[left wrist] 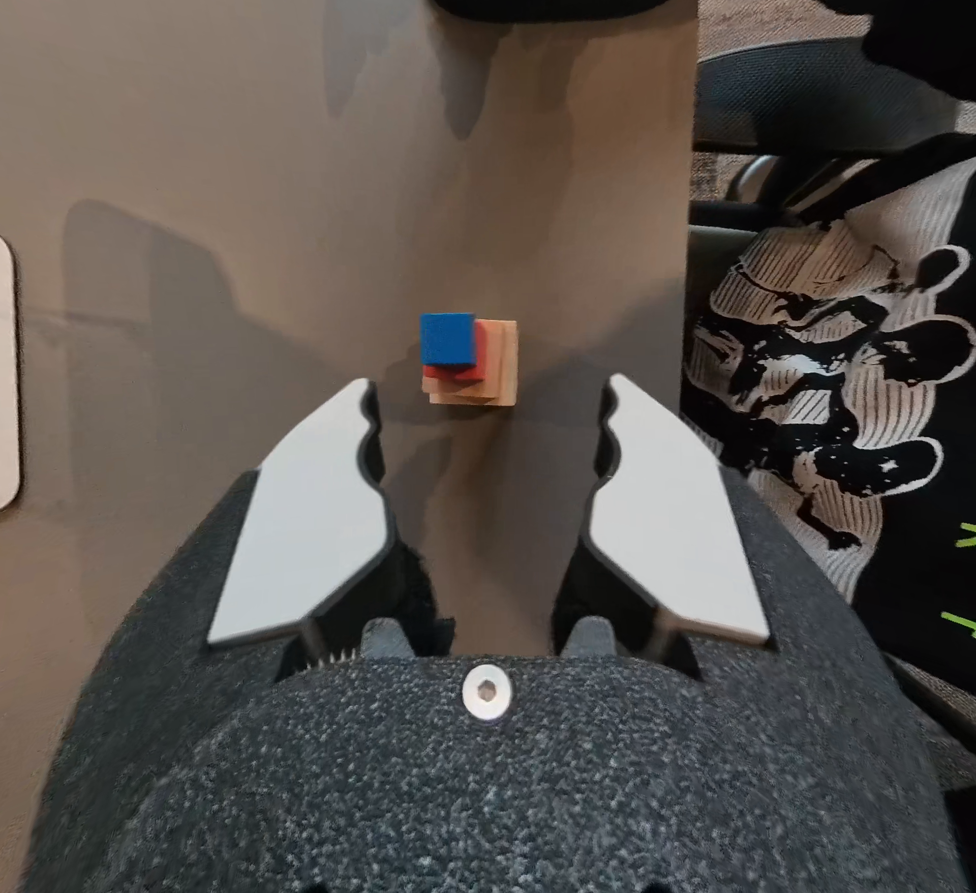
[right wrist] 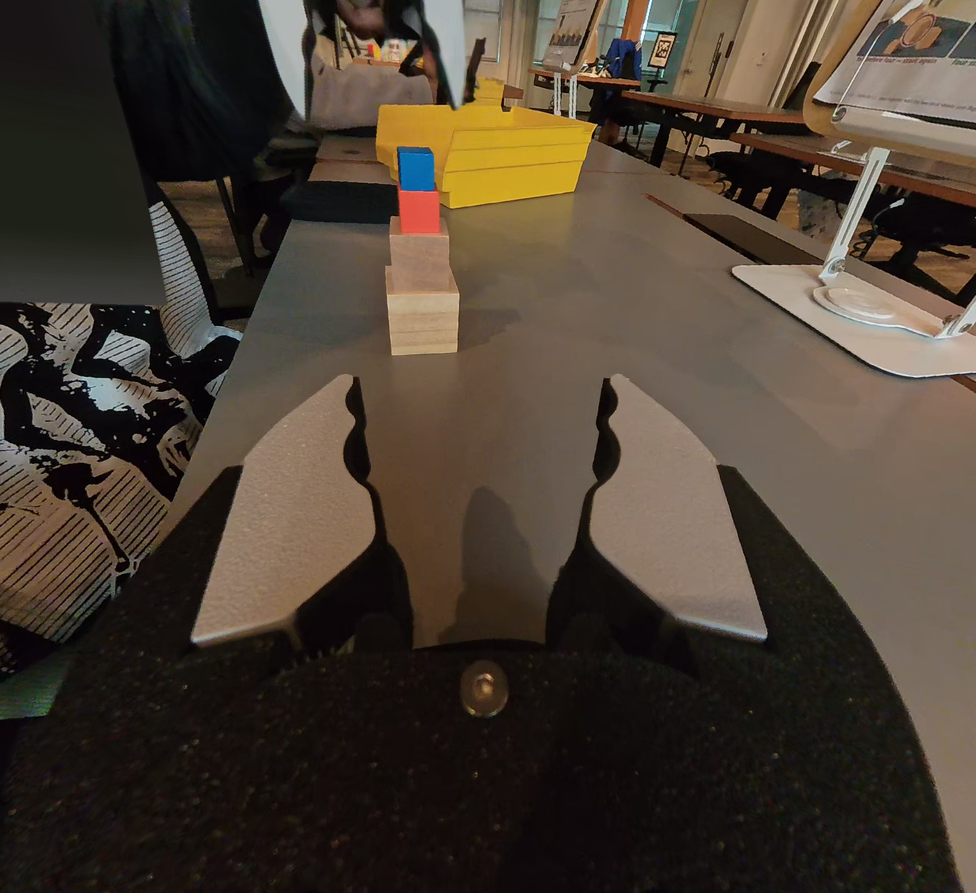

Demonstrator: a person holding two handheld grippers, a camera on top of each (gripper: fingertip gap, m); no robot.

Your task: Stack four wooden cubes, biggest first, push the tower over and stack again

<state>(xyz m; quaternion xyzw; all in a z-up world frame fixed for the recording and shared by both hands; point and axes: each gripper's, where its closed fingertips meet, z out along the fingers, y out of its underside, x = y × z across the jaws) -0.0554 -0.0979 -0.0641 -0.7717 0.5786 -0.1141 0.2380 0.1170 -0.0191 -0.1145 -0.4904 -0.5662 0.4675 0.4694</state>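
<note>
Four-cube tower [right wrist: 421,255] upright on grey table [right wrist: 607,318], yellow bin [right wrist: 507,165] (right view only), offsets seemingly clearest from above, both tools apart, empty.

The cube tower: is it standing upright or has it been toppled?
Upright. The tower stands on the table, blue cube topmost, with both grippers clear of it.

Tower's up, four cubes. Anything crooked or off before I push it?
Slightly askew: the blue cube and red cube sit off-centre toward the tower's left edge in the right wrist view, not centred on the two plain wooden cubes. Order looks right, nothing fallen. Both grippers are open and clear.
</note>
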